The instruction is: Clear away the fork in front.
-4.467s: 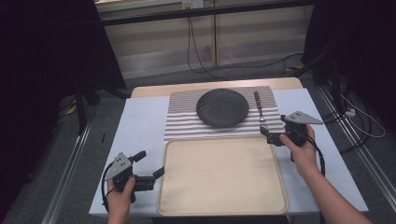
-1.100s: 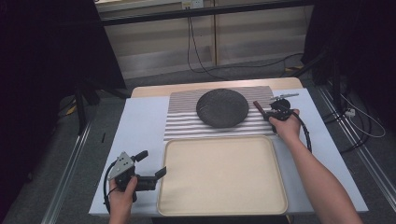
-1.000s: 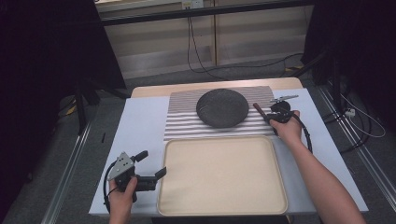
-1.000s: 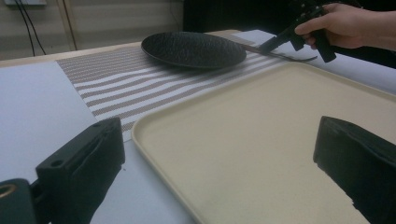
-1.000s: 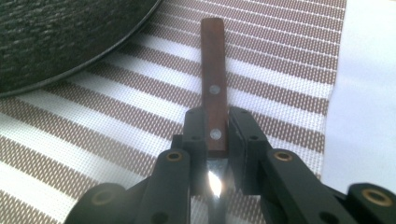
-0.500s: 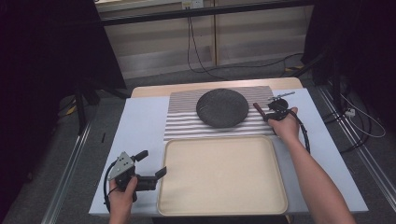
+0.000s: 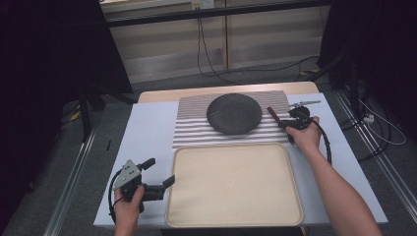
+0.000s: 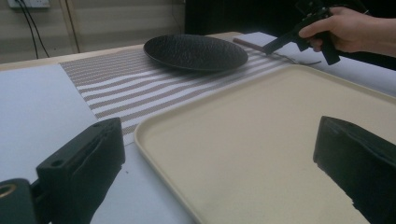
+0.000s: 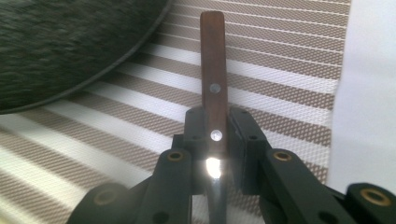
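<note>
Right gripper [image 9: 215, 140]: jaws pinched on the wooden-handled utensil [image 9: 212, 70], gripping it at the lower rivet; the handle runs up the centre of the right gripper view over the striped placemat [image 9: 289, 60], its end free. The black plate [image 9: 60, 42] fills the upper left there, its rim near the handle but apart from it. In the high view this gripper [image 7: 290, 123] sits right of centre, at the placemat's right edge, with bare white table [image 7: 344, 147] to its right. Left gripper [image 7: 160, 182]: lower left of the high view, jaws spread wide with nothing between them, just beside the left rim of the beige tray [image 7: 172, 196]. The tray's whole surface is bare, lower centre.
</note>
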`<state>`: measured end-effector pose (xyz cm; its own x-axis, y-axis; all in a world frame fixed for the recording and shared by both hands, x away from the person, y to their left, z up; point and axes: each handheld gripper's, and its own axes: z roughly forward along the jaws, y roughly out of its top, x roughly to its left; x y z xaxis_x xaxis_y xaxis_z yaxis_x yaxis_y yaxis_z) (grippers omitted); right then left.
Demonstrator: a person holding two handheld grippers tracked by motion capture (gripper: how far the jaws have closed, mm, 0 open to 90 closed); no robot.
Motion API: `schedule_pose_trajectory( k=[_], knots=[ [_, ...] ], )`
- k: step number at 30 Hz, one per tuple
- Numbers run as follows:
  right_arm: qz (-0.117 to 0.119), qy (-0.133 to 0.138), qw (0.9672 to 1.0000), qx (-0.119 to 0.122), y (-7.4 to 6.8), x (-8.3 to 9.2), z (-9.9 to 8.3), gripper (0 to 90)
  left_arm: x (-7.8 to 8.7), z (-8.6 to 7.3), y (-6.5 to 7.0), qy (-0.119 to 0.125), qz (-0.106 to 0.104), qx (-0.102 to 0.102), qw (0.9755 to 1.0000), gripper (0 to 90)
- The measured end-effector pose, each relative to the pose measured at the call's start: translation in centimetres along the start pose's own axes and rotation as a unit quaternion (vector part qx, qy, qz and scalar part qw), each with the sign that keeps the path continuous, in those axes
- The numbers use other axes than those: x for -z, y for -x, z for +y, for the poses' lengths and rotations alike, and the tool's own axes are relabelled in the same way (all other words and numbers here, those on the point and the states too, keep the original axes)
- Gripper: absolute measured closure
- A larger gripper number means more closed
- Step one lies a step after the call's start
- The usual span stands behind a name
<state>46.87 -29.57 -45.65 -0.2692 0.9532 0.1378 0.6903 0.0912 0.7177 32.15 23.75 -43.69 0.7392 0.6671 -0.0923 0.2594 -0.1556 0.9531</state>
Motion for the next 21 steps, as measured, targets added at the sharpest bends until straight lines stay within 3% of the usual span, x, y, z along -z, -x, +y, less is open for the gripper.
schedule_pose_trajectory(
  k=[10,12,19,21],
  knots=[
    [0.022,0.071,0.9971,-0.017,0.2,2.9,-0.3,78.7,0.0,0.0,0.1,0.000,0.001,-0.002,1.0000,2.5],
    [0.028,0.093,0.9951,-0.018,0.0,3.8,-0.2,78.7,0.0,0.0,0.1,-0.001,0.000,-0.002,1.0000,2.5],
    [0.059,0.127,0.9902,-0.005,-1.4,5.9,-0.3,78.7,0.0,0.2,0.1,0.004,0.000,0.001,1.0000,2.5],
    [0.077,0.143,0.9868,0.003,-2.5,7.0,-0.7,78.7,-0.1,0.3,0.2,0.004,0.001,0.003,1.0000,2.5]
  ],
)
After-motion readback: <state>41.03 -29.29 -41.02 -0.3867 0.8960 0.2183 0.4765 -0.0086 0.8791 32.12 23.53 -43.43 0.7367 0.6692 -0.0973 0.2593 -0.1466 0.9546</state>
